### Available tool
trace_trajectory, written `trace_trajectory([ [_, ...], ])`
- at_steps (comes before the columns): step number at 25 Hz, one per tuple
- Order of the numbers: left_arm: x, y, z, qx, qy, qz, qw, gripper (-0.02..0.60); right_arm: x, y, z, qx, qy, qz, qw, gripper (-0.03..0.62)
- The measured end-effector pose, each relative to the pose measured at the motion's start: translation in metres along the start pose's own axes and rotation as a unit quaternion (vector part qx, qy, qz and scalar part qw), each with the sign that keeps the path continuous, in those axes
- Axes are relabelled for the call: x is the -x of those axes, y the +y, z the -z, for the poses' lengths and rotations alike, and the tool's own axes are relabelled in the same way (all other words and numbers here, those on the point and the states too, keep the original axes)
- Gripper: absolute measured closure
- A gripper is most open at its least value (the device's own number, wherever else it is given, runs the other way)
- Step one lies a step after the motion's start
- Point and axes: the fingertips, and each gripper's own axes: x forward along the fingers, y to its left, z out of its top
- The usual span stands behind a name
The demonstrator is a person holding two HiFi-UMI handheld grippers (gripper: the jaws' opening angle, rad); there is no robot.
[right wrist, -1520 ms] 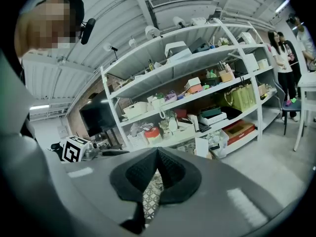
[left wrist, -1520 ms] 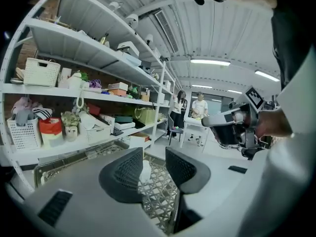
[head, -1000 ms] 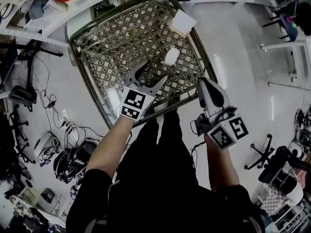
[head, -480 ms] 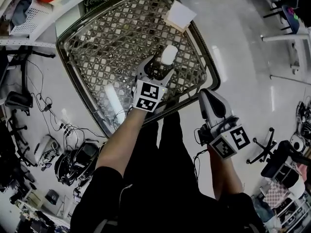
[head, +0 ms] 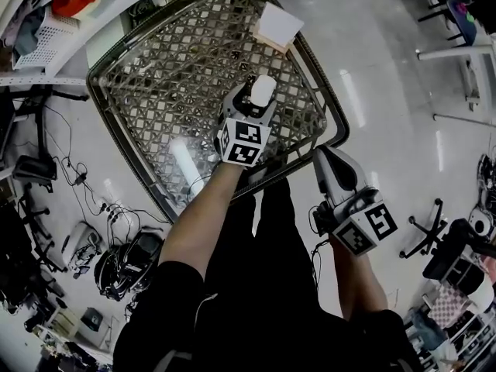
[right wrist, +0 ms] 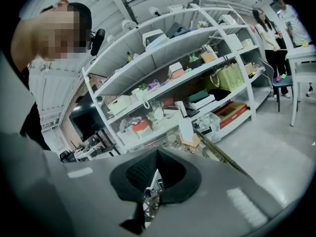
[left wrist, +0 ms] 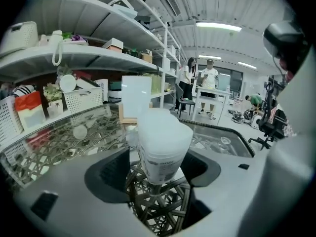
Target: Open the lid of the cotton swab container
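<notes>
Lattice desk (head: 155, 91); left hand-held gripper (head: 249, 105) over it, jaws apart either side of the upright cotton swab container (head: 263, 89), lid on; right hand-held gripper (head: 325, 155) closed, empty, just off the desk's near edge

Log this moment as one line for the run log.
left gripper: open, fingers either side of cotton swab container | lid: on | container upright on wicker table | right gripper: shut, empty, beside table
</notes>
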Motion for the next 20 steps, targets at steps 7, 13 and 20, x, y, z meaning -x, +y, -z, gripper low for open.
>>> trace_trajectory([
  [7, -0.003, 0.002, 0.008, -0.05, 0.016, -0.016, 0.9985, 0.383, 0.005, 0.002, -0.008, -0.006, -0.009, 0.0, 1.0, 0.585],
  [13, 0.013, -0.005, 0.001, -0.033, 0.01, 0.024, 0.9991, 0.385, 0.011, 0.013, -0.012, 0.004, -0.008, -0.002, 1.0, 0.585],
  [20, 0.068, 0.005, -0.046, -0.047, -0.029, 0.051, 0.9971, 0.385, 0.014, 0.041, -0.032, 0.036, -0.012, -0.015, 0.999, 0.585],
])
